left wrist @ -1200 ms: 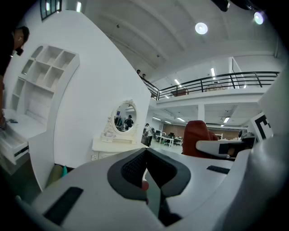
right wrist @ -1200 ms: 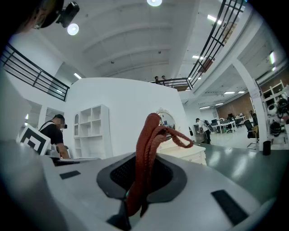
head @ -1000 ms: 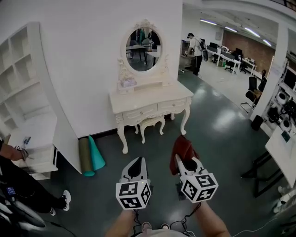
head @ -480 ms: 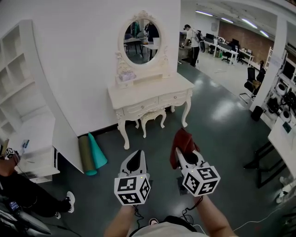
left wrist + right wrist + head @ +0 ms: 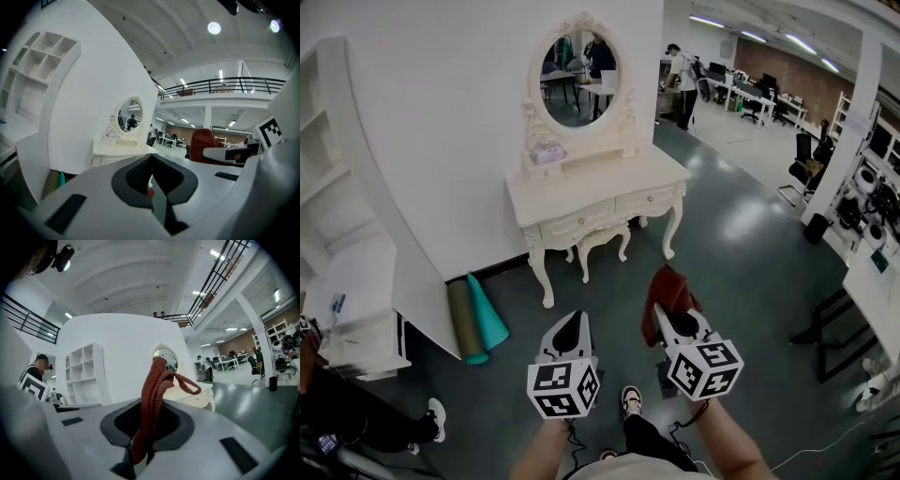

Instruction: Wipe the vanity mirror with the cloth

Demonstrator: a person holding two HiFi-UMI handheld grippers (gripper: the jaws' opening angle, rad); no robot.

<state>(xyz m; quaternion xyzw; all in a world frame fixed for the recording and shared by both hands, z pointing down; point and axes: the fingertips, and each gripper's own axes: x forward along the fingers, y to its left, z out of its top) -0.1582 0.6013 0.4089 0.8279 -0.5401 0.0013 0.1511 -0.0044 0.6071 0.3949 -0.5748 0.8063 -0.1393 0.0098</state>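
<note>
The oval vanity mirror [image 5: 577, 80] stands in an ornate white frame on a cream dressing table [image 5: 609, 183] against the white wall, some way ahead of both grippers. My right gripper [image 5: 664, 314] is shut on a rust-red cloth [image 5: 668, 292], which bunches up out of its jaws [image 5: 157, 394]. My left gripper [image 5: 569, 330] hangs beside it over the floor, shut with nothing in it. The mirror [image 5: 127, 116] looks small and distant in the left gripper view, and the cloth partly hides the mirror [image 5: 167, 358] in the right gripper view.
A small stool [image 5: 602, 241] is tucked under the dressing table. A green cone and an olive roll [image 5: 473, 319] lie on the floor at its left, beside white shelving [image 5: 356, 272]. A person's leg [image 5: 356, 417] shows at lower left. Office desks and people fill the far right.
The view has moved closer to the dressing table and a little right of it. Both grippers keep their places and the cloth stays held. My own shoe now shows between them.
</note>
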